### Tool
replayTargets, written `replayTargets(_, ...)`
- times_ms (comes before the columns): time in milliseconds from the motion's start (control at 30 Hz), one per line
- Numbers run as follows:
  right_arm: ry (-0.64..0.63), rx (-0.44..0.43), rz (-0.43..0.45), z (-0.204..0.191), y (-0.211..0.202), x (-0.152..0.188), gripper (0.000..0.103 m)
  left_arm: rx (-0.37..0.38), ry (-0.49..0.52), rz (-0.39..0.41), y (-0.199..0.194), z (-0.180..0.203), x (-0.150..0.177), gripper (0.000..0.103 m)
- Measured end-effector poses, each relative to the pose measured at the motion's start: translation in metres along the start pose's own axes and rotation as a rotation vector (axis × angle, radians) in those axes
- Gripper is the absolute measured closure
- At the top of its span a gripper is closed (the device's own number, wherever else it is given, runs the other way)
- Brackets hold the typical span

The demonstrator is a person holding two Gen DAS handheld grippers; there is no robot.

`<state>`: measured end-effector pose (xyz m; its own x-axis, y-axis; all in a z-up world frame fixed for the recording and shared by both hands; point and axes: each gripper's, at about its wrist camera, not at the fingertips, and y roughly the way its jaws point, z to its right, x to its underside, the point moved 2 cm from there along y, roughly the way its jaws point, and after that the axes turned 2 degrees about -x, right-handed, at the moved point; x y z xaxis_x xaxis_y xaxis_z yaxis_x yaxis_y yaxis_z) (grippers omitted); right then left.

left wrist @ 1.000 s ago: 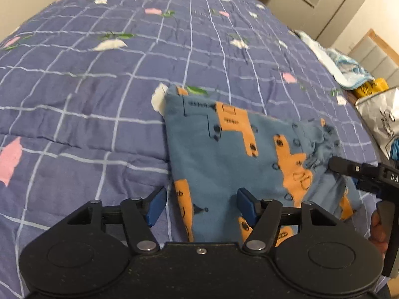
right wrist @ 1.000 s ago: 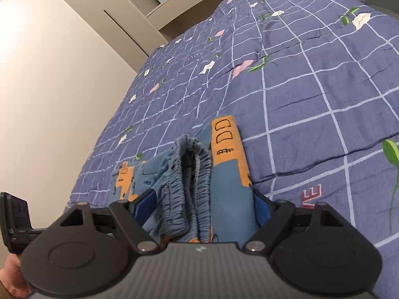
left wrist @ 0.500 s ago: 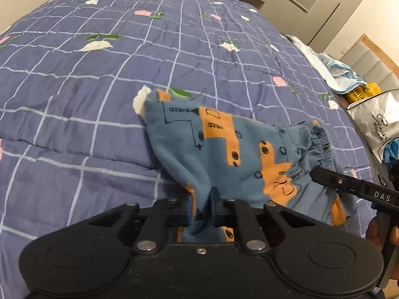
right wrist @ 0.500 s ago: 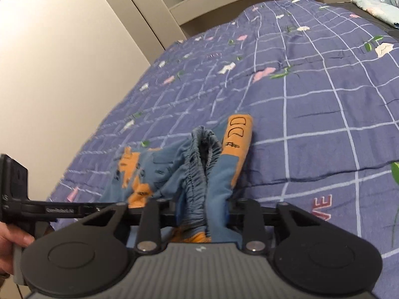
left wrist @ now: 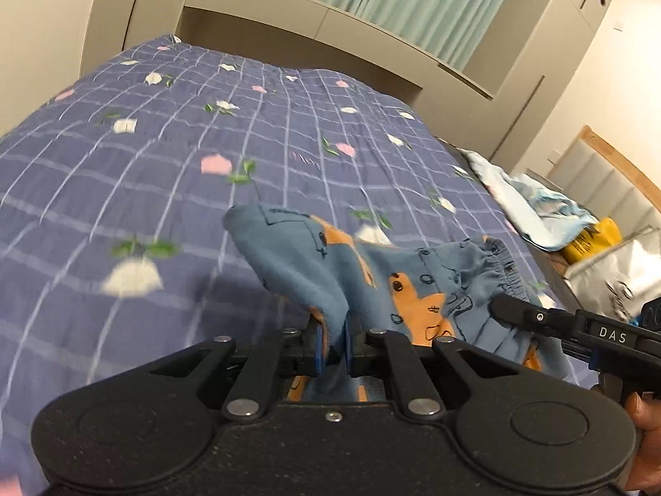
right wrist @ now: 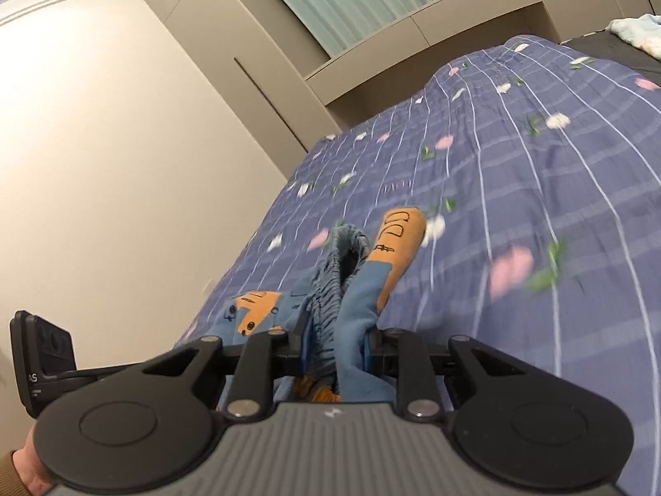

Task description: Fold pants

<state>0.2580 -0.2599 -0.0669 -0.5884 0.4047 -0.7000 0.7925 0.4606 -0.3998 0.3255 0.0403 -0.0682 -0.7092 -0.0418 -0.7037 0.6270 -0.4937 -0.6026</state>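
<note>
The pants [left wrist: 314, 264] are small, blue with orange prints and a gathered elastic waistband [right wrist: 334, 273]. My left gripper [left wrist: 332, 345] is shut on a fold of the blue cloth at the leg end. My right gripper [right wrist: 334, 351] is shut on the bunched waistband end. Both hold the pants lifted above the purple checked quilt [left wrist: 124, 190], and the cloth hangs between them. The right gripper's side shows at the right of the left wrist view [left wrist: 578, 326]; the left gripper's side shows at the left of the right wrist view [right wrist: 41, 355].
The quilt [right wrist: 537, 190] covers a wide bed. A beige headboard shelf [left wrist: 314, 25] and wardrobe [right wrist: 231, 66] stand behind it. A light blue cloth [left wrist: 533, 202], a yellow item [left wrist: 590, 235] and a silver bag [left wrist: 619, 268] lie past the bed's right edge.
Both grippers went from open to shut on the pants and have lifted them off the quilt. The views now tilt up toward the headboard.
</note>
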Motion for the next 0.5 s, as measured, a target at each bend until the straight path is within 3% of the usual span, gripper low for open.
replayTargets(133,0.006,0.063,-0.05,0.026,0.045,-0.015,0.076,-0.098,0.036,-0.096,0.048,-0.012,0.0,0.088)
replayTargets(167,-0.011,0.096,-0.084,0.033,0.057,-0.013,0.074,-0.148,0.065,-0.118,0.056,-0.012,0.006,0.085)
replayTargets(200,-0.031,0.133,-0.115,0.038,0.065,-0.01,0.071,-0.183,0.085,-0.13,0.06,-0.014,0.01,0.073)
replayTargets(233,-0.056,0.172,-0.142,0.041,0.071,-0.005,0.069,-0.206,0.099,-0.122,0.059,-0.015,0.013,0.063)
replayTargets(300,-0.116,0.208,-0.146,0.044,0.069,0.002,0.044,-0.228,0.113,-0.101,0.051,-0.022,0.02,0.054)
replayTargets(333,-0.14,0.232,-0.138,0.045,0.065,0.003,0.04,-0.24,0.112,-0.097,0.045,-0.027,0.023,0.047)
replayTargets(467,-0.246,0.302,-0.092,0.032,0.032,0.009,0.031,-0.262,0.103,-0.078,0.008,-0.026,0.031,0.045)
replayTargets(500,-0.281,0.312,-0.078,0.02,0.023,0.012,0.031,-0.266,0.112,-0.074,-0.003,-0.019,0.033,0.036)
